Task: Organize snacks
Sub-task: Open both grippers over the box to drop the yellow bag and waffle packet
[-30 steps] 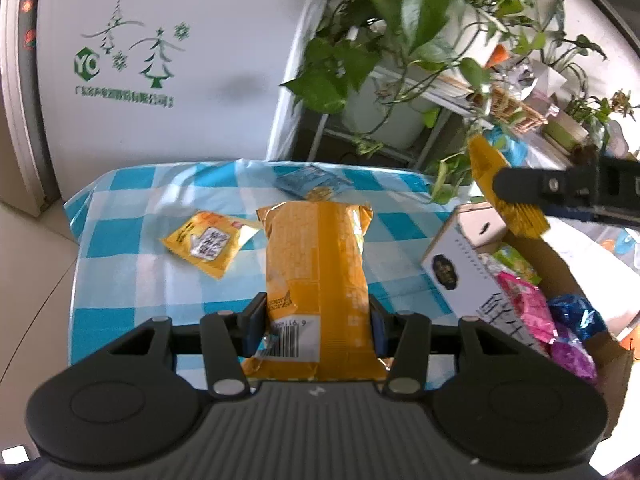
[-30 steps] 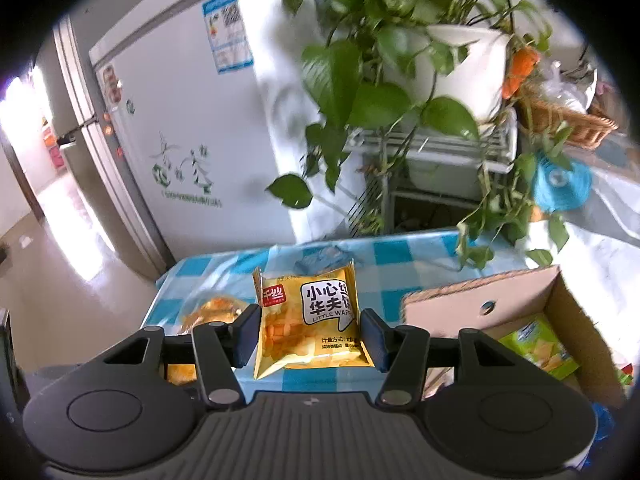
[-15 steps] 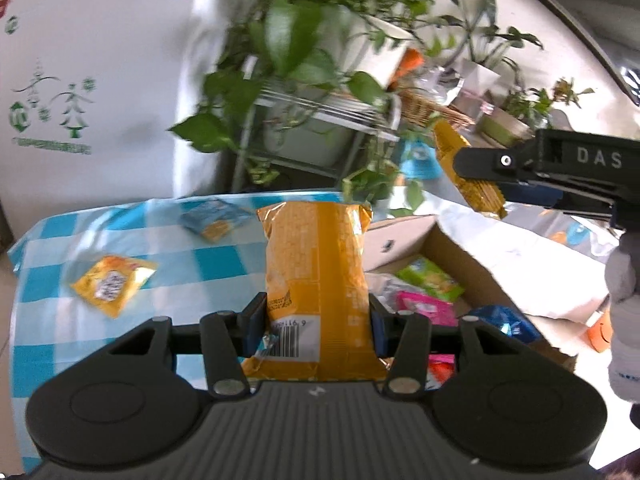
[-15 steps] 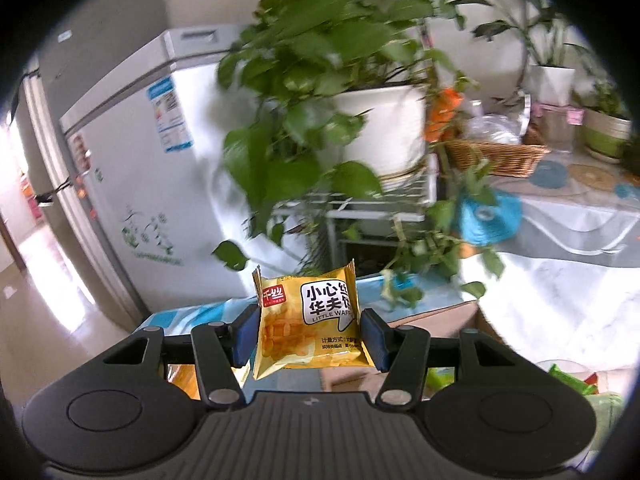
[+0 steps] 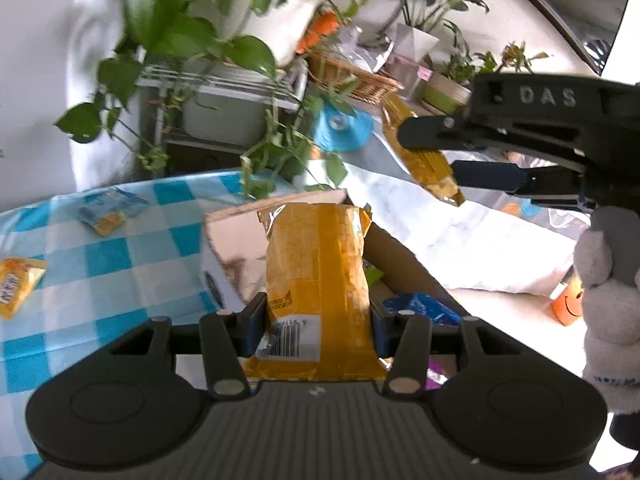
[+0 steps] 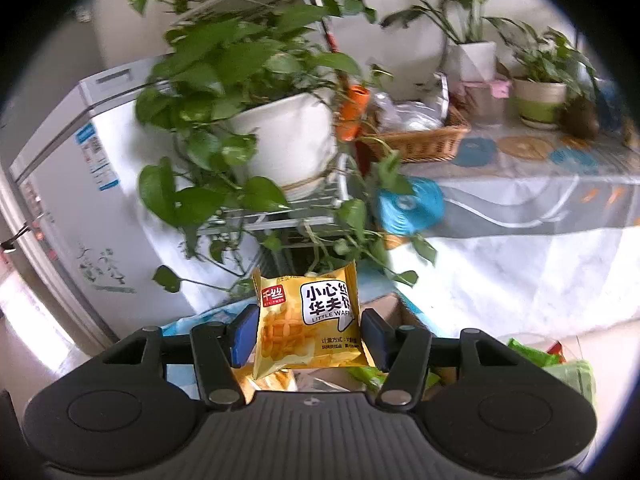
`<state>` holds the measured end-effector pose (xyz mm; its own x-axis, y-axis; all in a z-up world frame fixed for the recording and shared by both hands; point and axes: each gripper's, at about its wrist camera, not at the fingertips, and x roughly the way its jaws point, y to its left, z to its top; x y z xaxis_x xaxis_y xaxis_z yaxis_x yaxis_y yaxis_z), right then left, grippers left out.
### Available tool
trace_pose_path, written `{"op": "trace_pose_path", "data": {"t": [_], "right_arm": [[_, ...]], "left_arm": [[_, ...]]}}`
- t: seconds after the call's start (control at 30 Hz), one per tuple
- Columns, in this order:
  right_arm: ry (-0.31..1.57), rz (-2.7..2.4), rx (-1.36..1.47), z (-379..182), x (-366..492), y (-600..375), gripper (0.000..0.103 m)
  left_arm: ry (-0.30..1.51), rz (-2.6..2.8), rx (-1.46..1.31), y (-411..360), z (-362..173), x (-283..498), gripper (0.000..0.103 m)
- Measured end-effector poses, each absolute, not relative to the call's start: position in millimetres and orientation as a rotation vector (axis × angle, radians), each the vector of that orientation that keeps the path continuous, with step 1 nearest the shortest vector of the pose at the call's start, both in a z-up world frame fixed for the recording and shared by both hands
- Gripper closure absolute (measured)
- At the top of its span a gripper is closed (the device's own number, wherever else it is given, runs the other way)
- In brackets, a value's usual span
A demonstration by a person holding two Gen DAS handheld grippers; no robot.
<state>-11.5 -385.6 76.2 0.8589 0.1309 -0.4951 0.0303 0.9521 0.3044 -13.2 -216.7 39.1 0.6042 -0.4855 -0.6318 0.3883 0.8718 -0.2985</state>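
Left gripper [image 5: 318, 322]: jaws drawn in close, blue pads pressed on both sides of a tall orange snack bag [image 5: 318, 276], gripped at its lower, barcoded end. The bag stands upright between the pads, its crimped top over the near flap of the cardboard box [image 5: 236, 236].

Right gripper [image 6: 306, 338]: jaws narrow and opening at this moment. A small yellow waffle packet [image 6: 308, 322] sits between them; a sliver of gap shows at each pad, so firm contact appears lost, though the view is not conclusive. In the left wrist view this gripper is seen from the side, held by a grey-gloved hand [image 5: 610, 280], with the packet edge-on above the box.

Edges and clearance: the box stands at the right edge of the worktop [image 5: 120, 264], flaps raised, its opening unobstructed from above. Trailing leaves of a potted plant [image 5: 192, 32] hang close behind the box.

Materials: the worktop carries a glossy blue-and-white checked cloth. The bags are crinkled foil film. The box is plain brown corrugated board inside, holding a blue wrapper [image 5: 420, 308] and green packets [image 6: 536, 354]. Two loose packets lie flat on the cloth: a blue one [image 5: 106, 210] and an orange one [image 5: 16, 284], well apart.
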Motion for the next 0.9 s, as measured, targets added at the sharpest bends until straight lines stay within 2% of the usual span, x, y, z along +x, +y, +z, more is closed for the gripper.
{"op": "trace_pose_path", "data": {"t": [0.13, 0.23, 0.3, 0.37, 0.5, 0.9], "right_arm": [[0.548, 0.032, 0.335, 73, -12, -392, 0.04], [0.562, 0.012, 0.35, 71, -10, -395, 0.034], [0.565, 0.007, 0.358, 70, -9, -396, 0.028], [0.562, 0.001, 0.359, 71, -9, -396, 0.023], [0.532, 0.012, 0.378, 73, -12, -396, 0.018], [0.511, 0.014, 0.419, 73, -10, -392, 0.008]], "left_arm": [[0.775, -0.531, -0.121, -233, 36, -13, 0.053], [0.76, -0.554, -0.118, -241, 37, -14, 0.047], [0.754, -0.559, -0.116, -241, 39, -16, 0.036], [0.749, -0.551, -0.118, -239, 42, -17, 0.031], [0.755, -0.536, -0.101, -235, 45, -18, 0.026], [0.81, -0.505, -0.122, -200, 37, -26, 0.024]]}}
